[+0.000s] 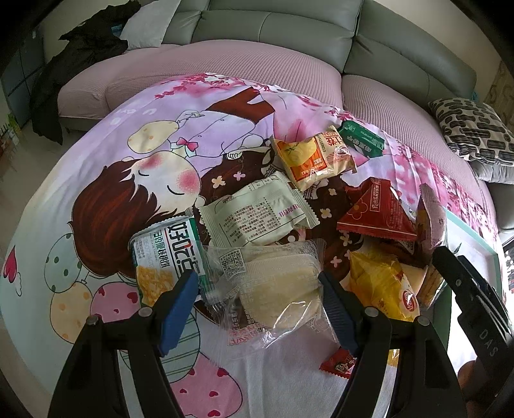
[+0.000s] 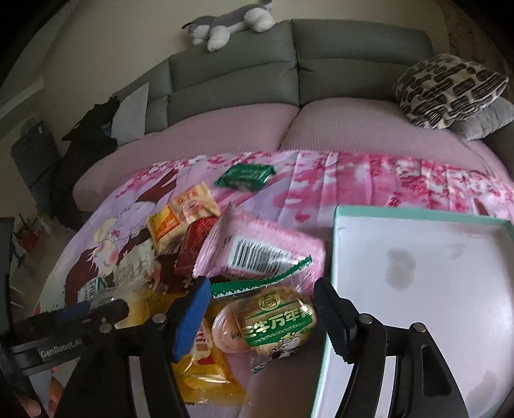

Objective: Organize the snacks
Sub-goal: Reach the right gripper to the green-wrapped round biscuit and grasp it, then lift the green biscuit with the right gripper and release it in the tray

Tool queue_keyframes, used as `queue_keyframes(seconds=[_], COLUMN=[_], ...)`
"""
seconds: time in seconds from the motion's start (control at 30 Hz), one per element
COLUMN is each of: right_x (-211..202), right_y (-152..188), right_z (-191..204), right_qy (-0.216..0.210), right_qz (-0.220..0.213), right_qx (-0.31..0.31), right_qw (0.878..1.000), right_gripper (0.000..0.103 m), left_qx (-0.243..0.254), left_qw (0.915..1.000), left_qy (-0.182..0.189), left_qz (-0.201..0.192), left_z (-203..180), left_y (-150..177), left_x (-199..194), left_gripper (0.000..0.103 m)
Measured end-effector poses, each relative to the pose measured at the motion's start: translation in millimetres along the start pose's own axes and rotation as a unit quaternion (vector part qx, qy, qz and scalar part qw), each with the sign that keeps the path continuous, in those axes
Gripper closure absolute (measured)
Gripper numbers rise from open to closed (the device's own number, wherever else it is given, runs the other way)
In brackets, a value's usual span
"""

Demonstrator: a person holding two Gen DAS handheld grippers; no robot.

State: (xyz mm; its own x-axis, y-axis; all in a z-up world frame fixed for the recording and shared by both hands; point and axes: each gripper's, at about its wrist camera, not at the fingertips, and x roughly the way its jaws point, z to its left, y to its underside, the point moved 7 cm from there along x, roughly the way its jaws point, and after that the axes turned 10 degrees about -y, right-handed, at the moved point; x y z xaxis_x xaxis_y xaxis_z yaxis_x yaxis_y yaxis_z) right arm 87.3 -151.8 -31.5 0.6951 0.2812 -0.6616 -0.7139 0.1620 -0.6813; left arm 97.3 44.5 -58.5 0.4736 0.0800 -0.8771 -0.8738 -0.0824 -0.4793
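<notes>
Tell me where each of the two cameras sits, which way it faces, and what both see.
Left wrist: on the left gripper, looking down along its open fingers at a clear cake packet on the cartoon cloth; the right gripper shows alongside.
Right wrist: on the right gripper, facing a green-labelled pastry beside the white tray; the left gripper shows alongside.
Shared: green packet, patterned cushion, grey sofa.

The cartoon sheet over the surface is soft matt cloth, slightly creased. The clear wrapper around the pale cake is thin crinkly plastic, pretty shiny. The red triangular packet and yellow bag look like glossy foil-type plastic. The tray is smooth, faintly stained white inside. Sofa back looks like smooth matt leather; its seat cover is ribbed cloth.
</notes>
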Motion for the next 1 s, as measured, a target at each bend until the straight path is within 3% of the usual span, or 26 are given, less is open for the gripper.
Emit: queue_keyframes(seconds=[0.33,0.53,0.73,1.0], right_x=[5.3,3.2,0.6,-1.2], right_y=[16.8,25.6,30.2,25.7], right_z=[11.9,12.5,9.5,-1.1], right_qy=[-0.05,-0.062,-0.064,-0.045], right_qz=[0.037,0.06,0.07,0.065], right_qx=[-0.008,-0.024,-0.034,-0.013], right_qw=[0.998,0.996,0.995,0.997], right_gripper=[0.028,0.022,0.022,0.041], left_qx=[0.001,0.003,0.005,0.009], left_qw=[1.0,1.0,1.0,0.9999], left_qy=[0.0,-0.002,-0.004,-0.005], left_qz=[0.0,0.001,0.001,-0.001], left_z=[0.4,-0.8,-0.6,-2.2], left_y=[0.1,0.8,0.6,0.6], left_x=[0.1,0.2,0.1,-0.5], left_gripper=[0.025,0.025,0.025,0.025])
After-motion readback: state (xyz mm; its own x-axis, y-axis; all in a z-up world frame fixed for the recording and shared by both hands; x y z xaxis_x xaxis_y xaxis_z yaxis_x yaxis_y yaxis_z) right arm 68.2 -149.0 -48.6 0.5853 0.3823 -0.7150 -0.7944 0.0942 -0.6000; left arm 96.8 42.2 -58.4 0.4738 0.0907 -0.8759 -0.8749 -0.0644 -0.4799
